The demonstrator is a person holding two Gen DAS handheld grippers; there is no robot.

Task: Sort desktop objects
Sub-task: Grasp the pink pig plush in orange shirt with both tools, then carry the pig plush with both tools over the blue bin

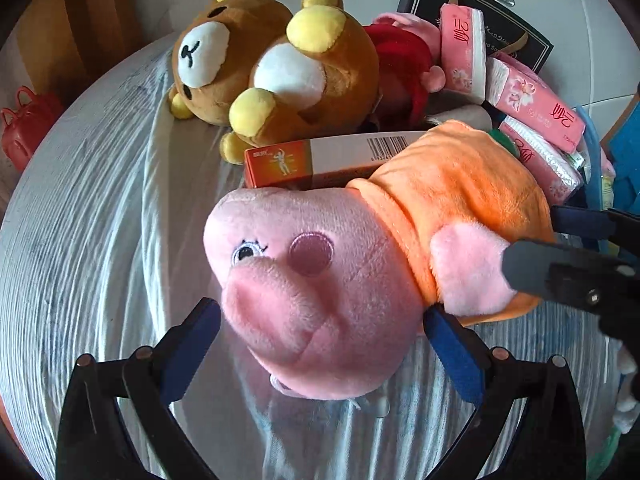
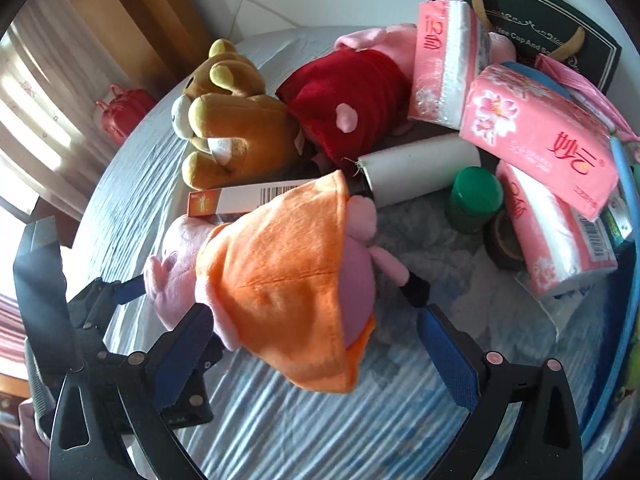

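A pink pig plush in an orange dress (image 1: 320, 280) lies on the round table; it also shows in the right wrist view (image 2: 280, 280). My left gripper (image 1: 320, 344) is open, its jaws on either side of the pig's head. My right gripper (image 2: 316, 344) is open around the pig's orange skirt, and its fingers (image 1: 560, 268) show at the right of the left wrist view. An orange and white box (image 1: 320, 160) lies just behind the pig. Two brown bear plushes (image 1: 280, 72) and a pig in red (image 2: 352, 96) lie further back.
Pink tissue packs (image 2: 536, 128) are piled at the right, with a white tube (image 2: 420, 168), a green-capped bottle (image 2: 476, 196) and a tape roll (image 2: 504, 244). A black gift bag (image 2: 520, 12) stands behind. A red bag (image 2: 120, 112) sits on the floor at the left.
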